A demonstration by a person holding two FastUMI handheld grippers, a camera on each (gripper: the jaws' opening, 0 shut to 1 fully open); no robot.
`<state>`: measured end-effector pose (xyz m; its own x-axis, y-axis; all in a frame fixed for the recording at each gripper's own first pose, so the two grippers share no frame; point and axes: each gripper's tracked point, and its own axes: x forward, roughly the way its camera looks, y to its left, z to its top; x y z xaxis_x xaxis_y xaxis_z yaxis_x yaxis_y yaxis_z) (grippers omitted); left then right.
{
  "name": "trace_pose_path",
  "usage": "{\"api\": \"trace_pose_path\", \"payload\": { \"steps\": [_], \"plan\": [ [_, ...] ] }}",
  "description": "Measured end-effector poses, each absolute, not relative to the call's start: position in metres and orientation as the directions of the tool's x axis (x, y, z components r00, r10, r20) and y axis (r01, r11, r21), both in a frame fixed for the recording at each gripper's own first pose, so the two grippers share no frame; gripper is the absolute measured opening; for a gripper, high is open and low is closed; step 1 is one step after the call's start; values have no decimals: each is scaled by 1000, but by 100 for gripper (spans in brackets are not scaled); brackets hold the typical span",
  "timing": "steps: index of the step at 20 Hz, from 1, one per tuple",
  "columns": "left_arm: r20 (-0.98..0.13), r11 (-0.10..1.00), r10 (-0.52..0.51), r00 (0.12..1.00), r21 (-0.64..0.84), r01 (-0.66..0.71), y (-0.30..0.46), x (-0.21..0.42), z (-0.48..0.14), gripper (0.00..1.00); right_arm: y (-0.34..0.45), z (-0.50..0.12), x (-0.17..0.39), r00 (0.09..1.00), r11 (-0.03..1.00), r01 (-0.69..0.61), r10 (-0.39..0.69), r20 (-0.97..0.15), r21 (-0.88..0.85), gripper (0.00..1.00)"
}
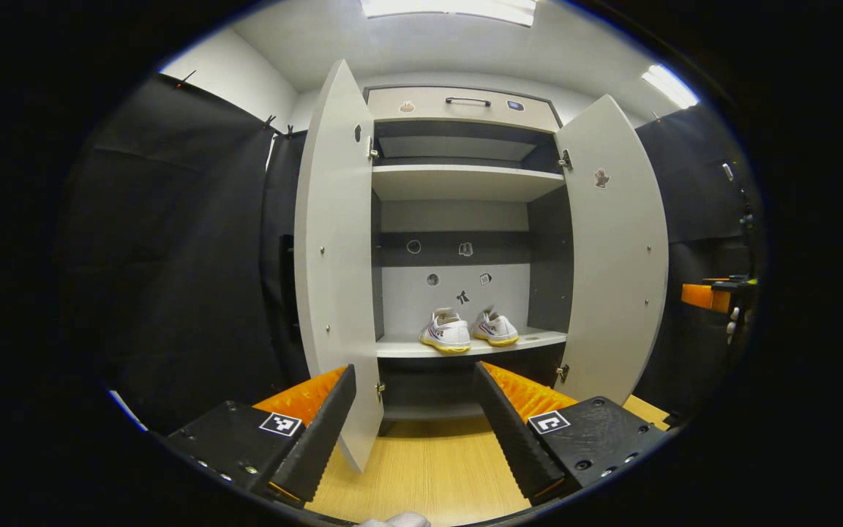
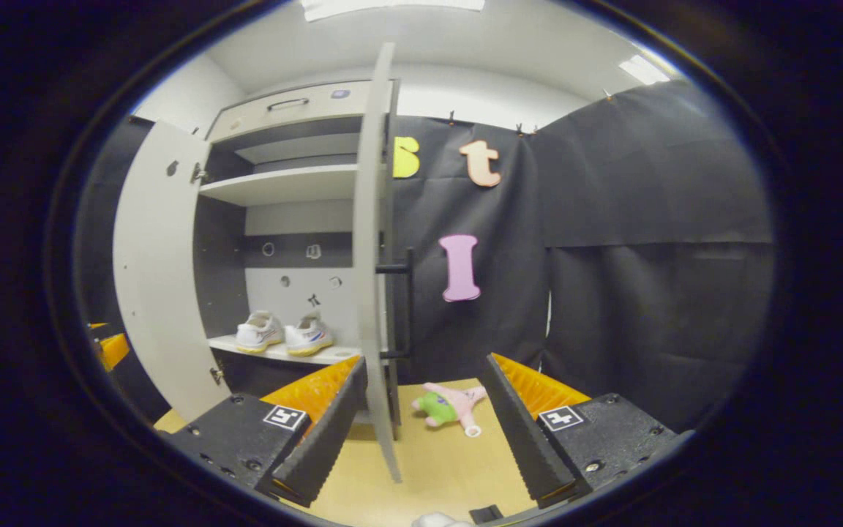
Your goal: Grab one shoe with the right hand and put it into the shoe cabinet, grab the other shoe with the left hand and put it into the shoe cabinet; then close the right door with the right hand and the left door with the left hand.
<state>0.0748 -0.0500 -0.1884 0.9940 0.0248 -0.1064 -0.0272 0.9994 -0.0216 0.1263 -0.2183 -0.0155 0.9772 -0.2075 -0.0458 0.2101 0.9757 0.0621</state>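
Note:
Two white shoes with yellow soles, the left shoe [image 1: 446, 331] and the right shoe [image 1: 495, 328], stand side by side on the lower shelf [image 1: 538, 338] of the open shoe cabinet [image 1: 458, 106]. The left door [image 1: 334, 256] and right door [image 1: 615, 249] are both swung wide. My left gripper [image 1: 414, 372] faces the cabinet, open and holding nothing, with the left door's lower corner just by its left finger. In the right gripper view the right door [image 2: 370, 256] is edge-on with its black handle [image 2: 407, 300], and the shoes [image 2: 282, 333] sit behind it. My right gripper [image 2: 425, 362] is open around the door's edge line.
A pink and green plush toy [image 2: 451, 406] lies on the wooden floor [image 2: 443, 468] right of the cabinet. Black cloth walls close in both sides. The right gripper [image 1: 721, 296] shows at the right edge of the left gripper view, past the right door.

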Motion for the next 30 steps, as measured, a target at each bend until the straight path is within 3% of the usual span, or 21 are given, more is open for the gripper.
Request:
{"api": "trace_pose_path", "payload": {
  "steps": [3, 6, 9, 11, 12, 13, 15, 16, 17, 29, 30],
  "plan": [
    [-106, 999, 32, 994, -18, -34, -58, 76, -189, 96, -254, -6, 147, 965, 964, 262, -261, -37, 52, 100],
    [-107, 999, 39, 994, -26, -42, -66, 77, -191, 96, -256, -3, 172, 972, 971, 234, -232, -38, 52, 99],
    [-100, 998, 50, 994, -20, -52, -69, 80, -191, 96, -237, -1, 186, 986, 986, 162, -160, -46, 39, 99],
    [-117, 998, 57, 992, -24, -60, -71, 82, -198, 96, -238, 1, 190, 989, 989, 145, -145, -29, -1, 92],
    [-129, 998, 58, 990, -28, -62, -71, 83, -201, 96, -237, 1, 190, 990, 991, 136, -136, -39, -10, 95],
    [-130, 997, 59, 990, -34, -64, -72, 85, -201, 97, -233, 3, 190, 992, 993, 121, -121, -38, 1, 90],
    [-131, 997, 57, 990, -41, -63, -74, 89, -200, 96, -226, 4, 190, 994, 995, 103, -103, -44, 9, 93],
    [-127, 997, 60, 990, -40, -66, -73, 91, -199, 96, -221, 2, 190, 995, 996, 89, -89, -47, 8, 87],
    [-123, 997, 59, 991, -42, -64, -74, 92, -197, 96, -213, 3, 189, 997, 998, 65, -65, -46, 8, 93],
    [-130, 996, 86, 988, -27, -90, -59, 78, -192, 96, -91, 1, 221, 983, 984, -173, 175, -57, 44, 93],
    [-129, 995, 93, 987, -23, -97, -56, 76, -191, 96, -83, 0, 226, 980, 982, -183, 186, -65, 55, 89]
  ]
}}
